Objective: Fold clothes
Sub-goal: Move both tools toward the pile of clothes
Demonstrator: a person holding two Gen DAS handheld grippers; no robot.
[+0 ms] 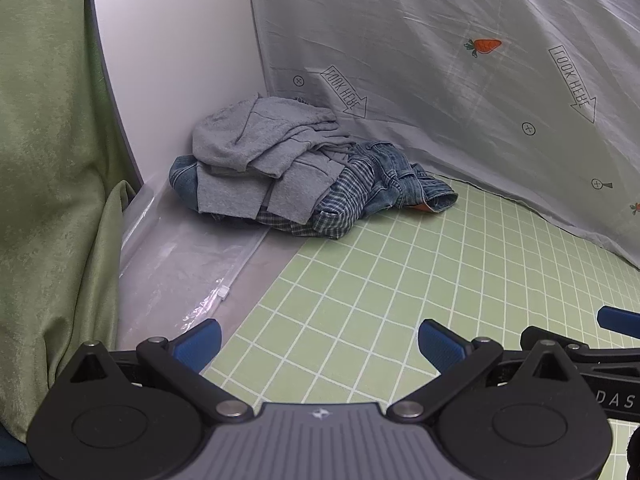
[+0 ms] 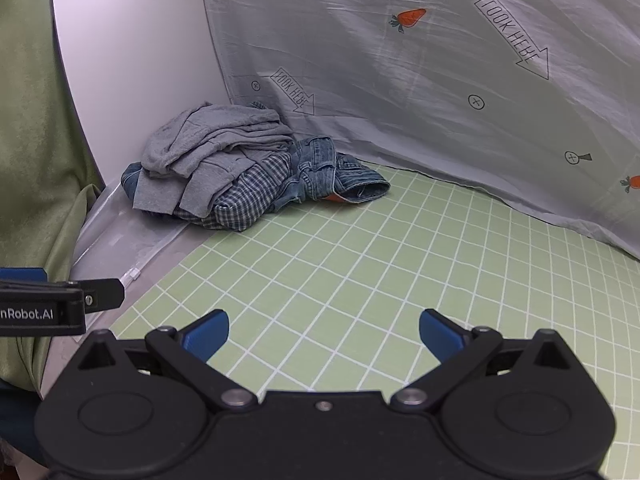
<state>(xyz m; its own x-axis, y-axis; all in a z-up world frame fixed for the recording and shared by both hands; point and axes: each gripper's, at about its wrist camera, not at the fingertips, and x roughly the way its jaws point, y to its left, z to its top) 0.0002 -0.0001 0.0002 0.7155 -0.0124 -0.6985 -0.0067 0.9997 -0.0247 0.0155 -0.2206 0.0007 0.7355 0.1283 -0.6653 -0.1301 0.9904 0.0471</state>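
Both tongs hover over the green grid mat — left gripper and right gripper spread wide, holding nothing. Well ahead, to their left, the clothes pile sits crumpled in the far corner — grey top over plaid and denim.

Readable text you can see:
- Grey sheet hanging at the back: "LOOK HERE", printed inside outlined arrows, upside down; two arrows show in each view, with small carrot prints near them.
- Left gripper, on its black side, right wrist view: "nRobot.AI", first letters cut off.
- Right gripper, left wrist view: "DAS", cut at the edge.
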